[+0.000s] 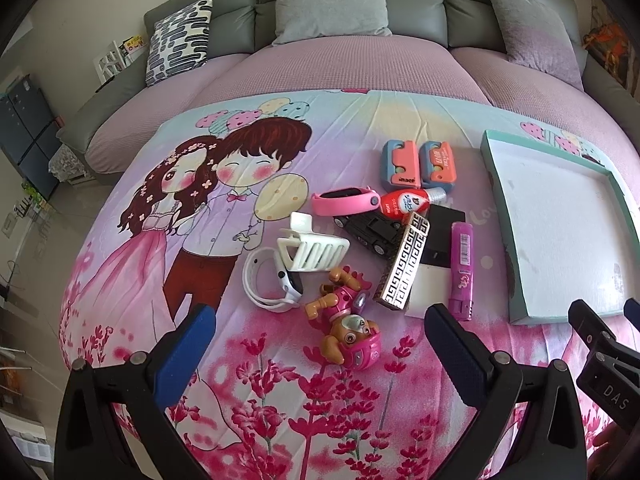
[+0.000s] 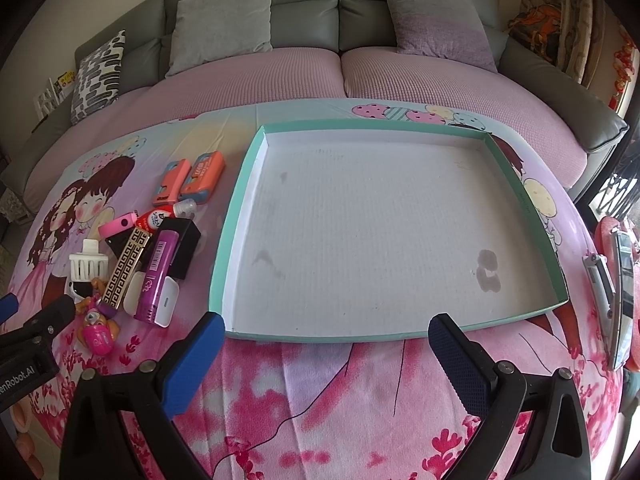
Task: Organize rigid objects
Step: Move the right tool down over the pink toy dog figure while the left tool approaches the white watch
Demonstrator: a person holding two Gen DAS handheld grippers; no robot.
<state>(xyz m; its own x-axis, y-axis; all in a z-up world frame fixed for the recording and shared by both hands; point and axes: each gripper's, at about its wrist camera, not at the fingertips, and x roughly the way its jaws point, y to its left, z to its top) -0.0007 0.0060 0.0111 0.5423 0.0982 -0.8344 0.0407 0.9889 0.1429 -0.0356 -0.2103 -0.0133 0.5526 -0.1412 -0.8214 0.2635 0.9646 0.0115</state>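
A pile of small items lies on the cartoon-print cloth: a pink toy pup [image 1: 348,320], a white watch [image 1: 268,280], a white hair claw [image 1: 316,250], a pink band [image 1: 344,202], a black toy car [image 1: 372,230], a gold patterned bar [image 1: 404,264], a purple glue stick [image 1: 462,268] and two orange cases [image 1: 418,164]. My left gripper [image 1: 320,344] stands open just in front of the pup, touching nothing. To the right lies an empty teal-rimmed white tray [image 2: 240,208]. My right gripper [image 2: 326,350] stands open at the tray's near edge, holding nothing.
A grey sofa [image 2: 304,4] with cushions and a lilac cover stands behind the table. A red item with metal parts [image 2: 616,280] sits at the table's right edge. Bare cloth [image 1: 180,220] stretches left of the pile. The two grippers hang close side by side.
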